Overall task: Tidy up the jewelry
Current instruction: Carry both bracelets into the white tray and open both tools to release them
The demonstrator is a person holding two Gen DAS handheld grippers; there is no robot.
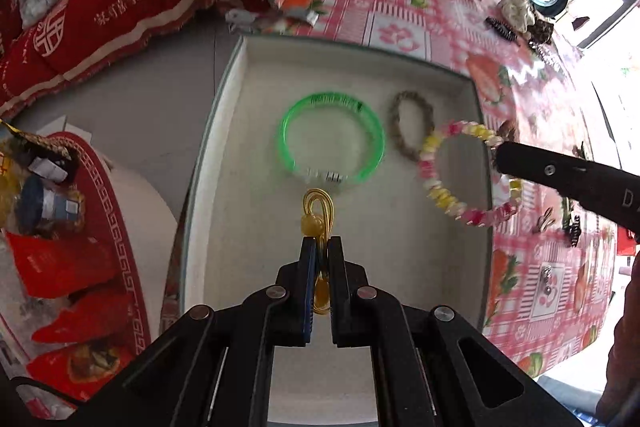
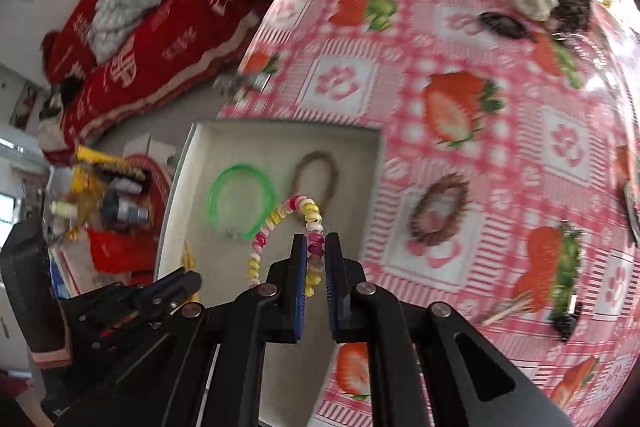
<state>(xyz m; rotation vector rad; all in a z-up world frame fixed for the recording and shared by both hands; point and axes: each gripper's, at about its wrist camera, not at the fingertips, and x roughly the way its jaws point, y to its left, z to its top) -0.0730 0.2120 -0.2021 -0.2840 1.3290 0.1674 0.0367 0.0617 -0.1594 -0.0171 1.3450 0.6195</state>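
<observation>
A white open box (image 1: 224, 131) sits at the table's left edge and holds a green bangle (image 1: 334, 139) and a brown beaded bracelet (image 1: 412, 125). My left gripper (image 1: 322, 247) is shut on a gold wire bracelet with amber beads (image 1: 318, 207), held over the box. My right gripper (image 2: 316, 243) is shut on a pink-and-yellow beaded bracelet (image 2: 280, 223) and holds it above the box's right side; this bracelet also shows in the left wrist view (image 1: 436, 183). The box (image 2: 180, 187), green bangle (image 2: 240, 203) and brown bracelet (image 2: 316, 171) show in the right wrist view.
The table has a pink strawberry cloth (image 2: 460, 67). On it lie a dark brown bead bracelet (image 2: 440, 211), hair clips (image 1: 572, 231), a cream scrunchie (image 1: 518, 9) and a dark clip (image 2: 504, 25). A red-rimmed tub of packets (image 1: 60, 227) and a red blanket (image 1: 120, 7) lie to the left.
</observation>
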